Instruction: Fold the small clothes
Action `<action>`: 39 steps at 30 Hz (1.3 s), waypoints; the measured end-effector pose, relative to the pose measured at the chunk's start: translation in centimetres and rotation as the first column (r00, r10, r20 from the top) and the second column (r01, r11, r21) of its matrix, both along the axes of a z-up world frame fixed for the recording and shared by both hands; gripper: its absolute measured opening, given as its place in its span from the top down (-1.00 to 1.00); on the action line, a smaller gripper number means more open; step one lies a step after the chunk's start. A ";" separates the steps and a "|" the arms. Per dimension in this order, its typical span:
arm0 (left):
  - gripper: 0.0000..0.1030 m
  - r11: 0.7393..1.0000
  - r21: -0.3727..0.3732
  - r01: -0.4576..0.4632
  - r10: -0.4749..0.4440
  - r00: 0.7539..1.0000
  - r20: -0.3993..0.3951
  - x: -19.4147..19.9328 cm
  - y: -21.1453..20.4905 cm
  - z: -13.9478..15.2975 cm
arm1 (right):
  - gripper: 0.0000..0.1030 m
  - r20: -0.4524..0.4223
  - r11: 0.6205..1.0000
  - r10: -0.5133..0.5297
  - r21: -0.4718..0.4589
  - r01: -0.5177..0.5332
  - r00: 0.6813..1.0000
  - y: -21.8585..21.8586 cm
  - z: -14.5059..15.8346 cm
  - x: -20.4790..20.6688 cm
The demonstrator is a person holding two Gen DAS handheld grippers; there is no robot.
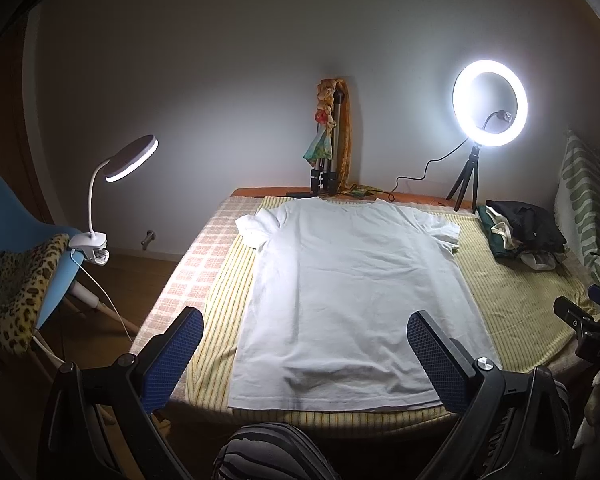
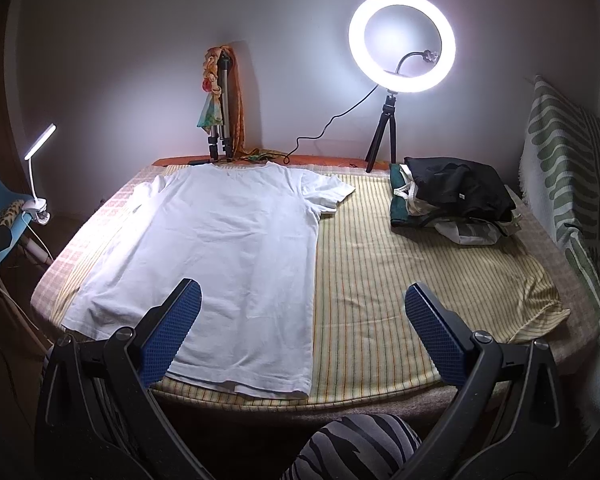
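1. A surface (image 1: 520, 300) under a striped cloth is lit by a lamp (image 1: 131, 158) and ring light (image 1: 490, 104), likely for filming.
2. Left claw (image 1: 306, 334): wide open, empty, above the hem.
3. The shirt (image 1: 348, 280) lies flat, ready for folding.
4. Right claw (image 2: 302, 308): wide open, empty.
5. A clothes pile (image 2: 456, 196) sits far right, out of the way.

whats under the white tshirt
The white t-shirt lies flat on a yellow striped cloth, itself over a checked cover. What is beneath those is hidden.
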State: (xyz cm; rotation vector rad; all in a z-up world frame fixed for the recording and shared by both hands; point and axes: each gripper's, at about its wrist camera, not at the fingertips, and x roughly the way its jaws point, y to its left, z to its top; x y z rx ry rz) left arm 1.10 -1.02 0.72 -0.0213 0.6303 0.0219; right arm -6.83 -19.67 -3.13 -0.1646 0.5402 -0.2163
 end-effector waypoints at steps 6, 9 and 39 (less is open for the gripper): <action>-0.99 1.000 -0.006 -0.005 0.005 1.000 0.007 0.0 0.2 0.4 | -1.00 0.000 1.000 0.001 0.002 -0.001 1.000 0.0 0.1 0.0; -0.99 1.000 -0.008 -0.007 0.007 1.000 0.011 -0.1 0.2 0.5 | -1.00 0.000 1.000 0.000 0.002 0.000 1.000 0.0 0.3 0.1; -0.99 1.000 -0.006 -0.020 0.020 0.999 0.032 -0.1 0.8 1.4 | -1.00 0.013 1.000 0.000 0.008 0.000 1.000 0.4 0.7 -0.1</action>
